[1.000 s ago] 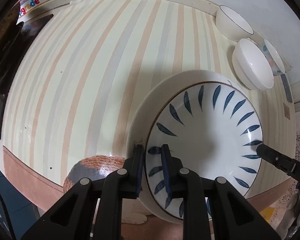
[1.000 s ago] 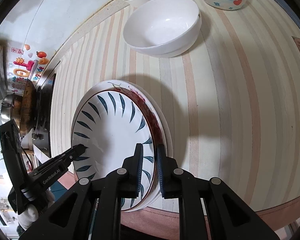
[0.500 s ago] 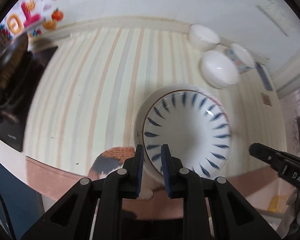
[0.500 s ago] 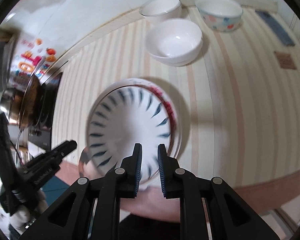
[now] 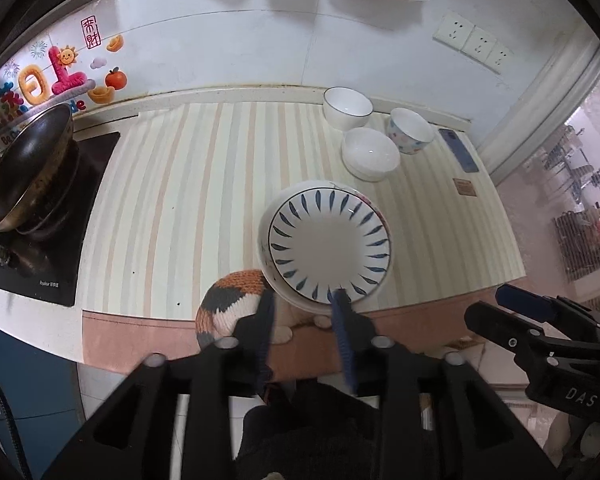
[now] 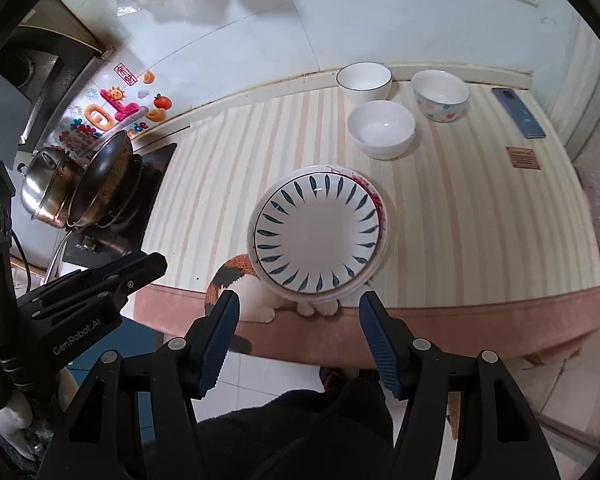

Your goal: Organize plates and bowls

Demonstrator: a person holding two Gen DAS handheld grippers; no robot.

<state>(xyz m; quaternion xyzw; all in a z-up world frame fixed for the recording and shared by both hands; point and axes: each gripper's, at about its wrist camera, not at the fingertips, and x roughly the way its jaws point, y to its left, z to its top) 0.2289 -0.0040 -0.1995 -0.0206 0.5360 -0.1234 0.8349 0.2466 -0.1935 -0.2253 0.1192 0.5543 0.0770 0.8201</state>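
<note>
The stack of plates, a white plate with blue leaf marks (image 6: 317,232) on top of a plate with red flowers (image 6: 374,200), sits at the near edge of the striped counter (image 6: 480,220) and seems to hang over it a little. A bump could tip it to the floor. A furry orange, black and white cat (image 6: 236,280) is right beside the stack and might push it.

Three bowls wait at the far right: a white bowl with a dark rim (image 6: 364,80), a plain white bowl (image 6: 381,128) and a bowl with little hearts (image 6: 441,94).

The left gripper (image 5: 304,328) and right gripper (image 6: 300,336) hang near the stack, fingers spread, holding nothing.
</note>
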